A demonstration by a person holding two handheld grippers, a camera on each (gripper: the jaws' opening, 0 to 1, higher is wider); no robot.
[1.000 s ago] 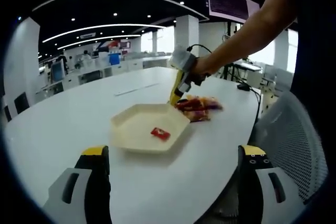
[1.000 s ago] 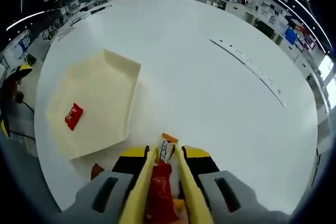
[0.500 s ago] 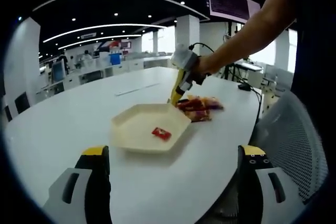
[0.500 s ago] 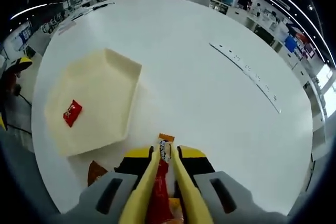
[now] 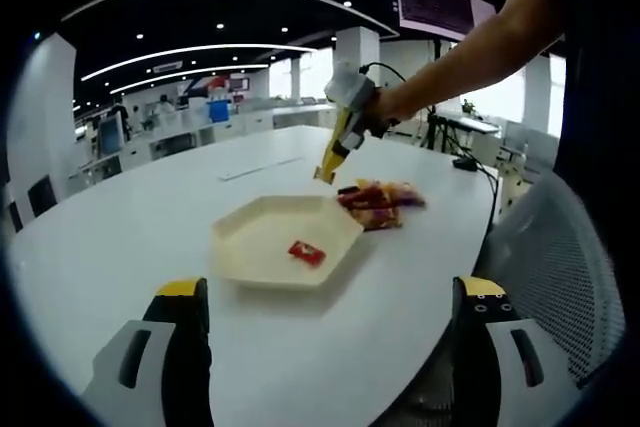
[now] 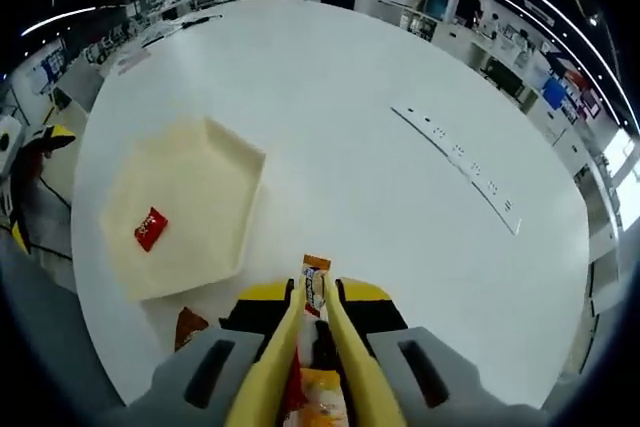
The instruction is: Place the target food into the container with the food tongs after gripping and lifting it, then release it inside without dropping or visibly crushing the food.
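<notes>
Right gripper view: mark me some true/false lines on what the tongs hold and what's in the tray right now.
1. The tongs pinch an orange-tipped packet. True.
2. The cream tray is empty. False: one red packet lies in it.
3. The held packet is already over the tray. False: it hangs over bare table beside it.
4. The left gripper stands open, holding nothing. True.
5. More packets lie on the table beside the tray. True.

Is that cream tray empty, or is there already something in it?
Not empty. One small red packet lies flat inside the cream tray, and the right gripper view shows it there too.
</notes>
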